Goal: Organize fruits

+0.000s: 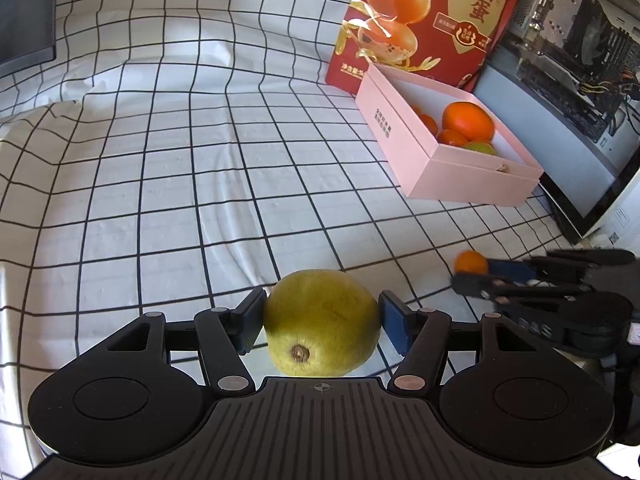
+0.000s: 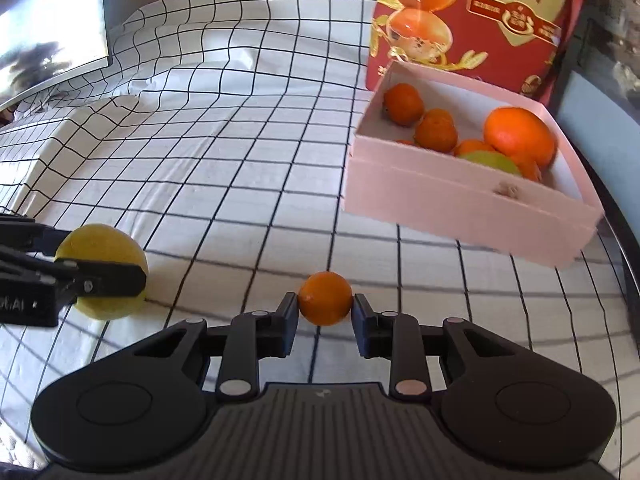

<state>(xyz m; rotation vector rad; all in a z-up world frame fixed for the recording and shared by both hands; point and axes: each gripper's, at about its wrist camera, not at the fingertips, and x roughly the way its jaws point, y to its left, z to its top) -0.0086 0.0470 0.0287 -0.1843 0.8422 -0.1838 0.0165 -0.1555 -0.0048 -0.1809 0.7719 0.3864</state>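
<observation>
My left gripper (image 1: 322, 320) is shut on a yellow-green fruit (image 1: 322, 322), held just above the checked cloth; it also shows in the right wrist view (image 2: 102, 270). My right gripper (image 2: 325, 308) is shut on a small orange mandarin (image 2: 326, 298), also seen in the left wrist view (image 1: 471, 262). A pink open box (image 1: 460, 176) stands ahead to the right and holds several oranges (image 2: 519, 136) and a green fruit (image 2: 490, 160).
A white cloth with a black grid (image 1: 180, 160) covers the surface, with folds at the far left. A red printed bag (image 1: 432, 12) stands behind the box. A computer case (image 1: 568, 60) is at the right, a dark monitor (image 1: 24, 12) at the far left.
</observation>
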